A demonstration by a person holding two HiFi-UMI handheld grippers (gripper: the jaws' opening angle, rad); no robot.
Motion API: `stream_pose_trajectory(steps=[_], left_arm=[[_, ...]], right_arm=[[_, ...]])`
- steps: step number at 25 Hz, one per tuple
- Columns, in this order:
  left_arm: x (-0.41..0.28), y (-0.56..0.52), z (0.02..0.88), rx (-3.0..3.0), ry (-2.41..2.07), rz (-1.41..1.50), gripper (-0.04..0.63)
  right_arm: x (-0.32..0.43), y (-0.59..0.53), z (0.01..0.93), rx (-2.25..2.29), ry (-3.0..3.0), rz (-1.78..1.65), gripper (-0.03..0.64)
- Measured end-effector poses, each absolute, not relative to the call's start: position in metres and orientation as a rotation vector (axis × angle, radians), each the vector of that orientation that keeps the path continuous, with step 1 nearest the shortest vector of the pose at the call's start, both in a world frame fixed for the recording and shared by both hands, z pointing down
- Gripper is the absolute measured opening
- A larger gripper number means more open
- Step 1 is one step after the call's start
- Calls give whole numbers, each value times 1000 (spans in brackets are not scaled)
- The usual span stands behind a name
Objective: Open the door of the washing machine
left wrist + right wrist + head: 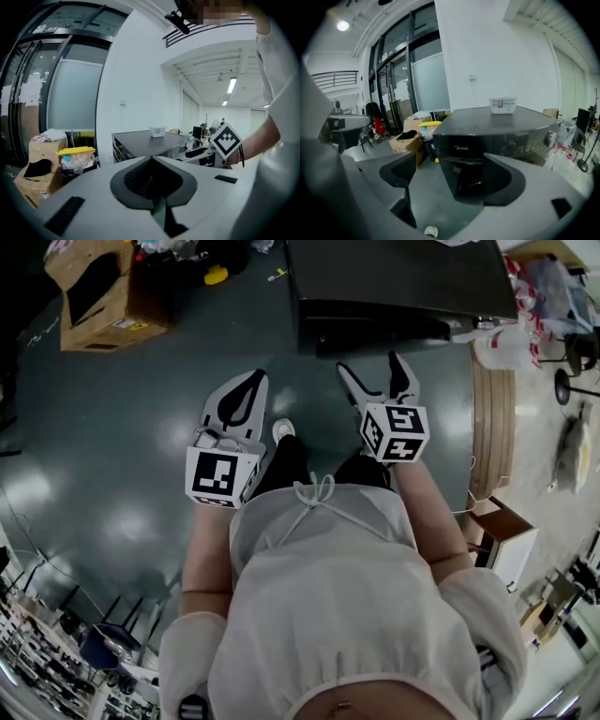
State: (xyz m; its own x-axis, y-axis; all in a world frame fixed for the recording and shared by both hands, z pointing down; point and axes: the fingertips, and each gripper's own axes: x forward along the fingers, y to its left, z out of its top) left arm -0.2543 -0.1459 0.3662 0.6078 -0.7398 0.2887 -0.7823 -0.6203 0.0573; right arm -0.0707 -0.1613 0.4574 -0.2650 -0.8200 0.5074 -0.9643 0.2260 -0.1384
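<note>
In the head view you stand on a glossy dark grey floor (pixel 112 446), and the black, boxy front-loading washing machine (pixel 394 287) sits at the floor's far edge, ahead of you and out of reach. You hold both tools at waist height, so I judge this a ready stance before the approach. The white left gripper (pixel 251 390) has its jaws pressed together, while the white right gripper (pixel 370 371) is spread. An open brown cardboard box (pixel 94 296) stands by the far left edge. In the left gripper view the closed jaws clamp nothing, which suggests this hand is idle. They aim past the machine's flat top, where a small white tub (pixel 157 131) rests near the back edge. In the right gripper view the parted jaws frame the machine's dark front with nothing between them, likely readied for the door, though its handle is too dark to make out. Glass partitions and white walls surround a bright workshop.
</note>
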Motion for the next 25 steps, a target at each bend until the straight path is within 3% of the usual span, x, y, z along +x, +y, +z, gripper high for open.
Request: stream_pose_trajectory(steps=[2,13,17,25], left_arm=[[-255,-160,381,2687,-1219,364,21],[-263,-212,474,2674,-976,481,21],[-267,-224,512,2642,-961,517,21],[-268,-231,555,2606,-943,578,21]], right_arm=[[-74,-166,488,1671,-2105,690,426],[-69,-195,651,1894,-1638,1156,393],[-55,-205,695,1979,-1474,1265,291],[-41,-219,745,2042,-1313,1386,238]])
